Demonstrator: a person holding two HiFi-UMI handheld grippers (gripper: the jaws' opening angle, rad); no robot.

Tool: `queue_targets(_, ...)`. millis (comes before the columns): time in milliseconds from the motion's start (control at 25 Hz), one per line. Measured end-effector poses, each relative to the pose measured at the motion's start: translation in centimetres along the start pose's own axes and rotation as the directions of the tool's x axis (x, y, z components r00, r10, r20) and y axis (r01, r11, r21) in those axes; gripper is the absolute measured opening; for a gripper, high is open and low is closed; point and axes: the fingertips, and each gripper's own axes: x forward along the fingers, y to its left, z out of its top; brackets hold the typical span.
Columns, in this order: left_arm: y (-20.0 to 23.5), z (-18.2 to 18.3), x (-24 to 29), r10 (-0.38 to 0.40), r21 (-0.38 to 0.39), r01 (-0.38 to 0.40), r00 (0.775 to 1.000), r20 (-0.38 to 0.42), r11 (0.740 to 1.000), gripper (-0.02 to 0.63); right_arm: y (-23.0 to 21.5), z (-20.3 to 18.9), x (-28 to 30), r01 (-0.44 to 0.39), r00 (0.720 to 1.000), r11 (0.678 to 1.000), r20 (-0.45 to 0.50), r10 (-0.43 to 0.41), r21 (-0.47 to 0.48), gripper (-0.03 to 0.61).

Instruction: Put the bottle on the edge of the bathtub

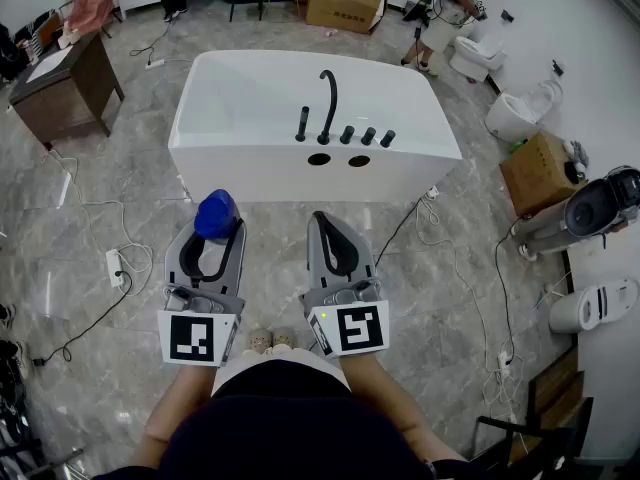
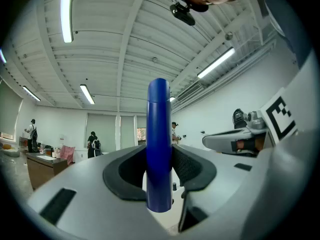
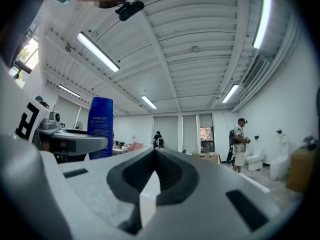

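Note:
A blue bottle (image 1: 215, 213) stands upright between the jaws of my left gripper (image 1: 215, 234), which is shut on it. In the left gripper view the bottle (image 2: 159, 149) fills the middle, with a dark pad against each side. My right gripper (image 1: 327, 220) is beside it on the right, shut, with nothing in it. Its jaws meet in the right gripper view (image 3: 155, 155), where the bottle (image 3: 100, 127) shows at the left. Both grippers hang over the floor just in front of the white bathtub (image 1: 250, 158). The tub's near rim carries a black faucet (image 1: 327, 106) and knobs.
A power strip (image 1: 115, 266) and cables lie on the marble floor at the left. A wooden desk (image 1: 62, 86) stands at the far left, cardboard boxes (image 1: 345, 3) behind the tub, toilets (image 1: 522, 114) and another box (image 1: 540, 168) at the right. A person (image 1: 440, 18) stands at the back.

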Motion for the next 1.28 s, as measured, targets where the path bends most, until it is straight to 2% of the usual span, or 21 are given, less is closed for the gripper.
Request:
queue_targets(280, -1.2, 0.5, 0.5, 0.0, 0.005, 0.0, 1.0, 0.01, 1.0, 0.155, -1.7, 0.3, -0.3, 0.007, 1.0, 0.999, 0.005, -0.007, 0.033, 0.0)
queue_targets(480, -2.0, 0.6, 0.6, 0.013, -0.007, -0.013, 1.0, 0.021, 1.0, 0.155, -2.4, 0.1, -0.8, -0.02, 1.0, 0.999, 0.002, 0.02, 0.032, 0.0)
queue_targets(760, -3.0, -0.2, 0.8, 0.022, -0.011, -0.022, 1.0, 0.013, 1.0, 0.155, -3.5, -1.3, -1.2, -0.027, 0.999, 0.998, -0.018, 0.028, 0.052, 0.0)
queue_targets(1080, -1.1, -2.0, 3.6, 0.03, -0.019, -0.03, 1.0, 0.007, 0.999, 0.155, -4.6, -3.0, 1.9, -0.024, 0.999, 0.998, -0.033, 0.026, 0.049, 0.002)
queue_targets(1280, 1.7, -2.8, 7.5, 0.029, -0.025, -0.028, 0.999, 0.022, 0.999, 0.155, -5.7, -3.4, 6.7, -0.018, 0.999, 0.999, -0.03, 0.019, 0.036, 0.0)
